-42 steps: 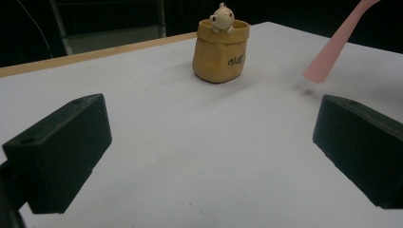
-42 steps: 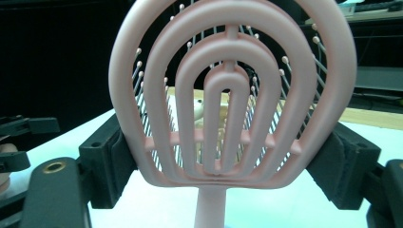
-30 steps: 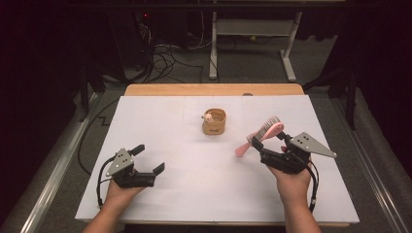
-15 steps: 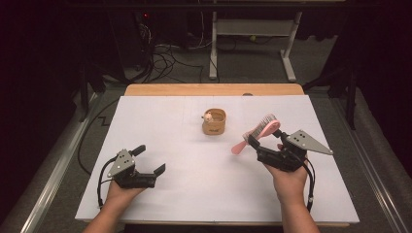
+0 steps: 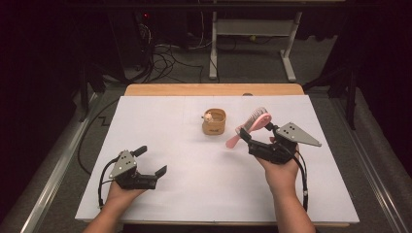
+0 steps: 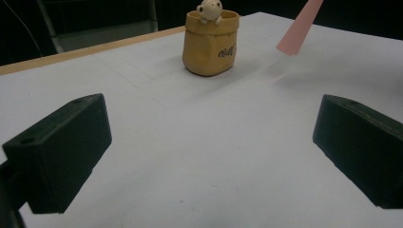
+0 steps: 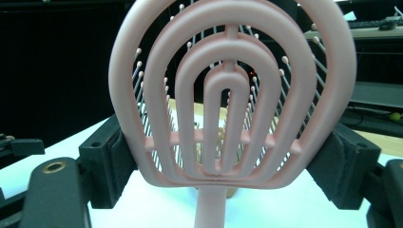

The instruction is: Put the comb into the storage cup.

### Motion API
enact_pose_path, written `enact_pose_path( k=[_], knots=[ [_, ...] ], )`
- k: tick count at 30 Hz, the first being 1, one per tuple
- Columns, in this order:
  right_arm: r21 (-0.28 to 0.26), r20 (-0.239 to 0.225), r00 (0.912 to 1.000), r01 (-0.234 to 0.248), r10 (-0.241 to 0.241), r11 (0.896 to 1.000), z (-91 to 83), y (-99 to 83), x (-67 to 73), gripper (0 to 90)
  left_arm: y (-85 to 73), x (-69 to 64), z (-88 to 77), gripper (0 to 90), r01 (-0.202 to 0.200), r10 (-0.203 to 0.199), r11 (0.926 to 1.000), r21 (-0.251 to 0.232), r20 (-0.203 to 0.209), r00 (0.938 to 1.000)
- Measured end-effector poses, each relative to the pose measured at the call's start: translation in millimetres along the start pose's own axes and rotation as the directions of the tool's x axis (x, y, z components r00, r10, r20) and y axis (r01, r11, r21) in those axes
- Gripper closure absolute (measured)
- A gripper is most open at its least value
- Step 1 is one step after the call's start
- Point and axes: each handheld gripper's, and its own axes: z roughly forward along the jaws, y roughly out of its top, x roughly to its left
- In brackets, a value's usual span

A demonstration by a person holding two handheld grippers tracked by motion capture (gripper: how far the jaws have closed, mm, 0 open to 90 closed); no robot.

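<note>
The right gripper [image 5: 254, 133] is pinching a pink hairbrush [image 5: 252, 124], its jaws pressing against the two outer edges of the brush's looped head. In the right gripper view the hairbrush [image 7: 228, 95] is standing between the jaws with its open, ribbed back facing the camera, its bristles pointing away and its handle running down out of the bottom of the picture. In the high view the brush is being held off the counter [image 5: 194, 204] on the right side of the scene, its head tilting up toward the far right and its handle slanting down toward the near left, the tip hanging above the white surface.

Just to the left of the brush, a small tan pouch-shaped holder [image 5: 214, 121] is standing upright on the counter, slightly beyond the middle, with a little pale figure [image 5: 208, 116] peeking over its rim. The brush and the holder are near each other but not touching.

The left gripper [image 5: 152, 160] is resting low at the near left, well apart from both things, with its jaws spread wide and nothing between them. In the left gripper view the holder [image 6: 210, 42] is sitting far ahead between the two black jaws, and the pink handle tip [image 6: 299, 31] is reaching in from the upper right.
</note>
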Motion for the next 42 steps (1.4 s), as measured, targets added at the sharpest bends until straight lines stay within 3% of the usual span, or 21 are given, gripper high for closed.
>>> enact_pose_path(
  k=[16, 42],
  knots=[
    [-0.021, 0.011, 0.9997, 0.02, -0.02, 1.0, 7.1, 19.4, 0.9, 20.3, 0.6, -0.5, -2.1, 0.0, -0.007, 0.007, 0.9997, -0.021, 0.004, 1.0],
    [-0.058, 0.029, 0.9985, 0.048, -0.046, 0.997, 13.6, 56.0, 3.3, 20.2, 0.0, -0.8, -1.5, 0.0, -0.011, 0.011, 0.9999, -0.011, 0.01, 0.9999]
  ],
)
